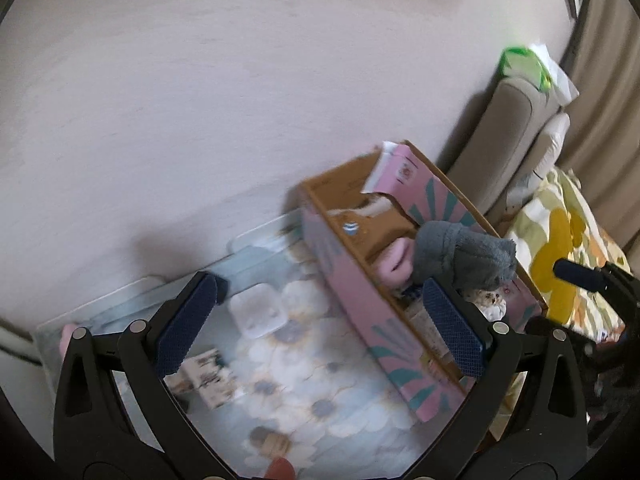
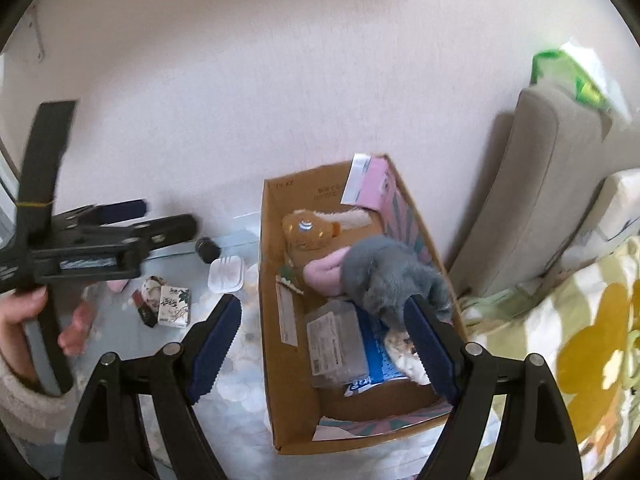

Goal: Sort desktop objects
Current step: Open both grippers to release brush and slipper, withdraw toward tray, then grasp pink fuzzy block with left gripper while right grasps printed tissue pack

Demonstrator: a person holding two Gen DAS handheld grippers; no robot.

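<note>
Plainly both tools are empty: the left gripper (image 1: 320,328) and right gripper (image 2: 324,348) stand spread with nothing between them. The cardboard box (image 2: 269,320) already holds plush toys (image 2: 384,272) and packets; a white case (image 2: 227,275) and small cartons (image 2: 173,305) remain on the table (image 2: 240,392).

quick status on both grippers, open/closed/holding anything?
Left gripper: open, nothing between its blue pads, above the floral-patterned table.
Right gripper: open, holding nothing, over the brown cardboard box with the grey plush toy.
</note>
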